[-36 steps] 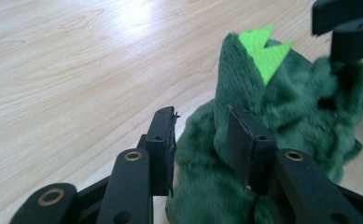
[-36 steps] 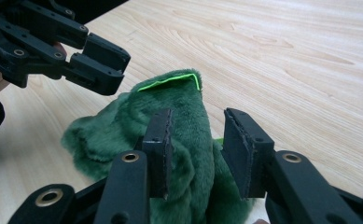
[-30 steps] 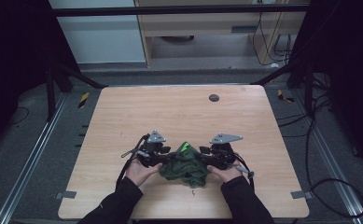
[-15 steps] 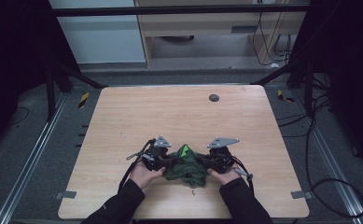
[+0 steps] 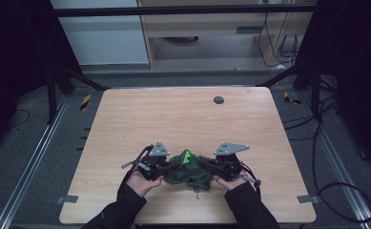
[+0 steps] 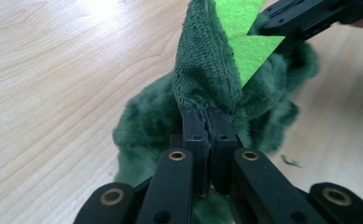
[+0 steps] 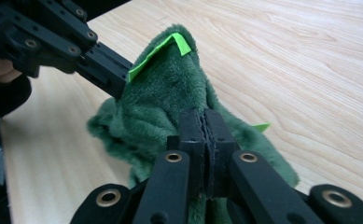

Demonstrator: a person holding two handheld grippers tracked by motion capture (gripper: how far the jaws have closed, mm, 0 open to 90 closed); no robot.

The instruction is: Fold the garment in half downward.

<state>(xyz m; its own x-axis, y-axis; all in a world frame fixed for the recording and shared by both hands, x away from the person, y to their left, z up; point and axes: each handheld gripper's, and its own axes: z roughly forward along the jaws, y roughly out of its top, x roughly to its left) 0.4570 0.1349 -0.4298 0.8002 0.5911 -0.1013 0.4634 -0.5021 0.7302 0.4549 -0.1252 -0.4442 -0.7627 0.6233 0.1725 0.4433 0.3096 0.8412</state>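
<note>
High view: both grippers, left (image 5: 166, 168) and right (image 5: 207, 169), clench the green plush cloth (image 5: 187, 172) between them (lift evenly, avoid tugging apart).

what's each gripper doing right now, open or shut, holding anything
Left gripper: shut on the green plush cloth.
Right gripper: shut on the same green plush cloth, from the other side.
</note>
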